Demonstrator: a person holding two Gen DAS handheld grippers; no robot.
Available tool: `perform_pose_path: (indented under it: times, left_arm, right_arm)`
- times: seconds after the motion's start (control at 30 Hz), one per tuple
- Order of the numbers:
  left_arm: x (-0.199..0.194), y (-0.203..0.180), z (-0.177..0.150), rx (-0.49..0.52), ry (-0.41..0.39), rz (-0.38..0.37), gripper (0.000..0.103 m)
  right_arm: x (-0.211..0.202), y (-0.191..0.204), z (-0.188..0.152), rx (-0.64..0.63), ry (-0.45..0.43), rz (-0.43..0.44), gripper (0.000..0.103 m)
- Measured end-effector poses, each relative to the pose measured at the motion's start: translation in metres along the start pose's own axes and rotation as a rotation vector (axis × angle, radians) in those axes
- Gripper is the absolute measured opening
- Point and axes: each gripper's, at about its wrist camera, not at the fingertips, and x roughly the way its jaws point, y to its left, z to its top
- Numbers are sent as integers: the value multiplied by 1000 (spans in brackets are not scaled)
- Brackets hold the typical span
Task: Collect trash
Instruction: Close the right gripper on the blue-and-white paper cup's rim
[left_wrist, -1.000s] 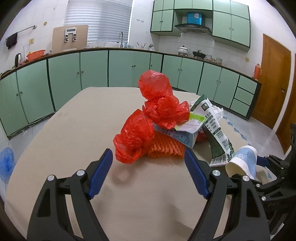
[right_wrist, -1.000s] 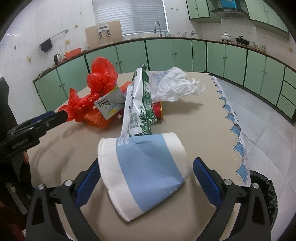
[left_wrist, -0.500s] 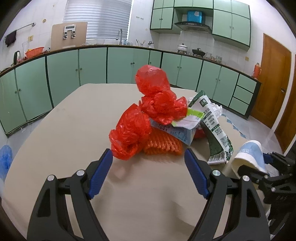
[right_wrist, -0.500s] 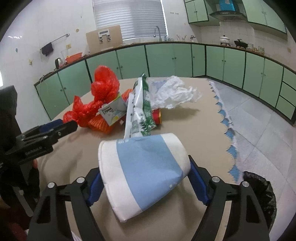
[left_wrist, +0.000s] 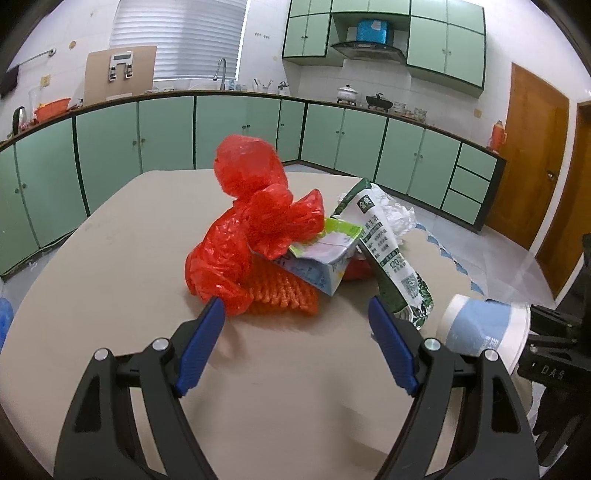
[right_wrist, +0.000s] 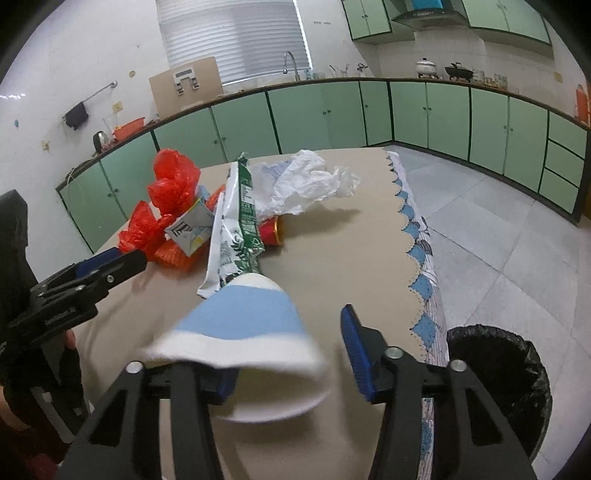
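While the right gripper closes around the paper cup, its right pad looks clear of the crushed rim. Bin sits just beyond the table's right edge. Left gripper is open, empty, aimed at the red bag mid-table.

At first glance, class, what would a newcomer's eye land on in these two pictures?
Probably the crumpled red plastic bag heaped mid-table over an orange net and a carton. Next, the blue-and-white paper cup, between the closing jaws of the right gripper, with a black-lined bin beside the table.
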Motion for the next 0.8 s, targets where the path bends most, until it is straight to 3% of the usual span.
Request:
perform_pose_path:
  times: [0.37, 0.6, 0.8]
  left_arm:
    - [2, -8, 1, 18, 4, -19, 78]
    - [0, -17, -1, 35, -9, -29, 78]
    - [-2, -16, 0, 37, -11, -23, 78]
  right_arm:
    - [-21, 1, -15, -65, 66, -38, 59]
    - [-48, -4, -14, 5, 4, 17, 80]
    - [-42, 6, -8, 3, 4, 29, 85]
